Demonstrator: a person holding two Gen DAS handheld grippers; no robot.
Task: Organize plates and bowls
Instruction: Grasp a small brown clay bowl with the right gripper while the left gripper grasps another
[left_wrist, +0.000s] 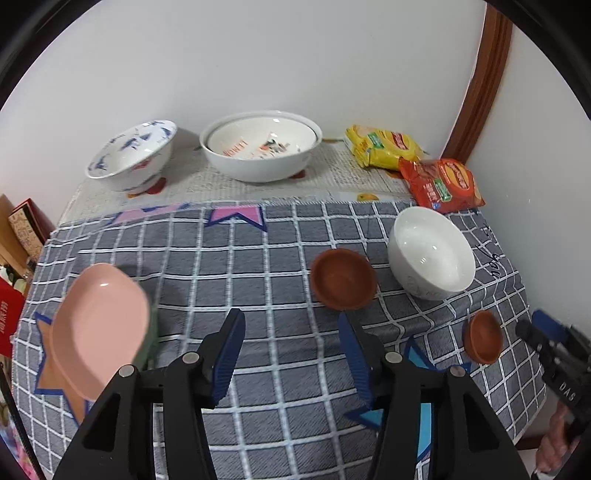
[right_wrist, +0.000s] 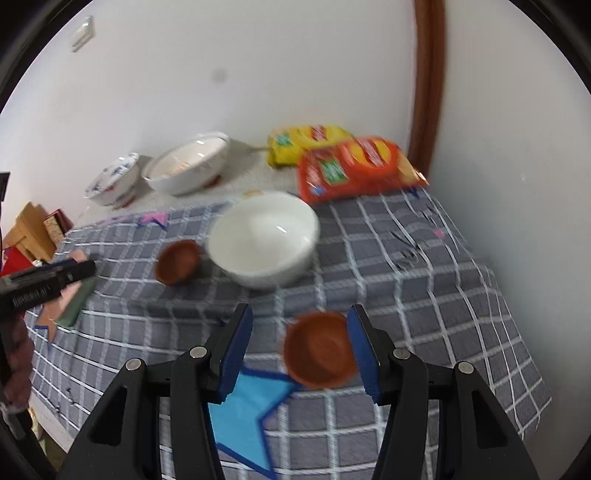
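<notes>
In the left wrist view my left gripper (left_wrist: 290, 317) stands open over the checked cloth (left_wrist: 258, 258), with nothing between its fingers. Left of it a pink plate (left_wrist: 99, 325) lies on a green plate (left_wrist: 152, 332). Ahead sit a brown bowl (left_wrist: 343, 278) and a white bowl (left_wrist: 430, 253). My right gripper (right_wrist: 300, 312) is open. A smaller brown bowl (right_wrist: 319, 350) rests on the cloth between its fingers, close against the right pad and well apart from the left one. The same small bowl (left_wrist: 484, 339) shows beside the right gripper (left_wrist: 532, 328) in the left wrist view.
At the back, on newspaper, stand a blue-patterned bowl (left_wrist: 131, 155) and a large white bowl (left_wrist: 260, 146) with another bowl nested inside. Yellow (left_wrist: 384, 146) and red (left_wrist: 441, 184) snack packs lie in the back right corner. Walls close the back and right sides. Boxes (left_wrist: 26, 229) stand past the left edge.
</notes>
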